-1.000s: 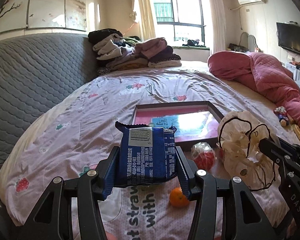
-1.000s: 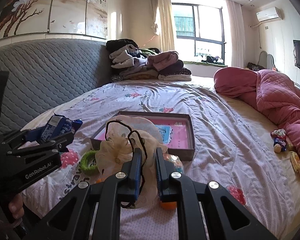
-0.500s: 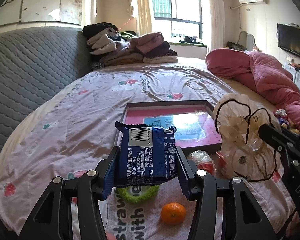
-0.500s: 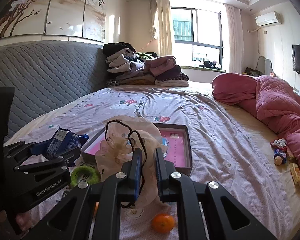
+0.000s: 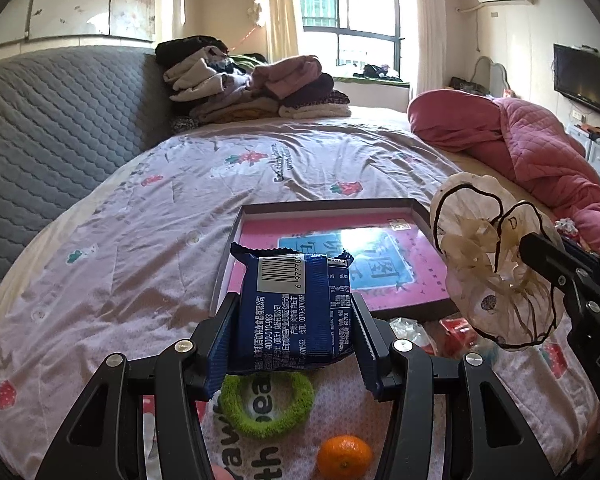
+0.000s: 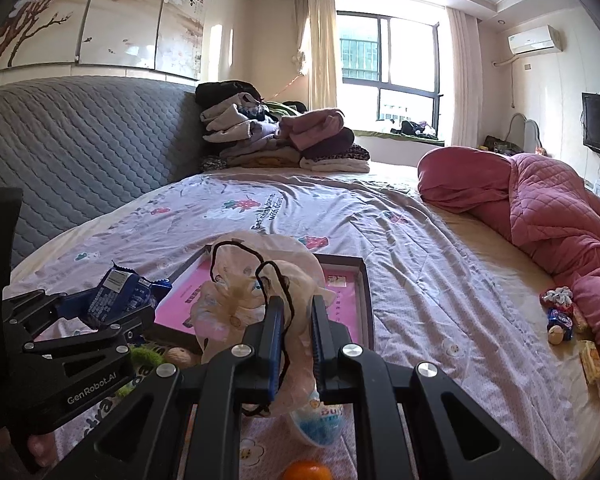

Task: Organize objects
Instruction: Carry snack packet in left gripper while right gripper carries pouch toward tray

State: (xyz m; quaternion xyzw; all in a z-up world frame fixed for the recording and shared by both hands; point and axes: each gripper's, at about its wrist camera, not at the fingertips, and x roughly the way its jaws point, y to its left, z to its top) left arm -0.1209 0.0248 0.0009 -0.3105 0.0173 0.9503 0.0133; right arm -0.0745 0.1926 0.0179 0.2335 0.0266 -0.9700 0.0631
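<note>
My left gripper [image 5: 294, 334] is shut on a blue snack packet [image 5: 294, 312] with a barcode, held above the bed just short of the dark tray [image 5: 418, 207] with a pink lining. In the right wrist view the same packet [image 6: 120, 300] sits in the left gripper [image 6: 100, 312] at the left. My right gripper [image 6: 296, 340] is shut on a sheer cream pouch with a black drawstring [image 6: 252, 296], hanging over the tray's [image 6: 366, 292] near edge. The pouch [image 5: 496, 256] also shows at the right of the left wrist view.
On the bedsheet below lie a green fuzzy ring [image 5: 268, 404], a tangerine [image 5: 344, 456], red wrapped sweets [image 5: 456, 330] and a small cup [image 6: 318, 420]. Folded clothes [image 6: 276, 136] pile at the headboard. A pink quilt [image 6: 540, 208] lies right, with small toys [image 6: 558, 316] beside it.
Both grippers have moved forward over the bed towards the tray with their loads. The green ring and tangerine have slid further into view below the left gripper.
</note>
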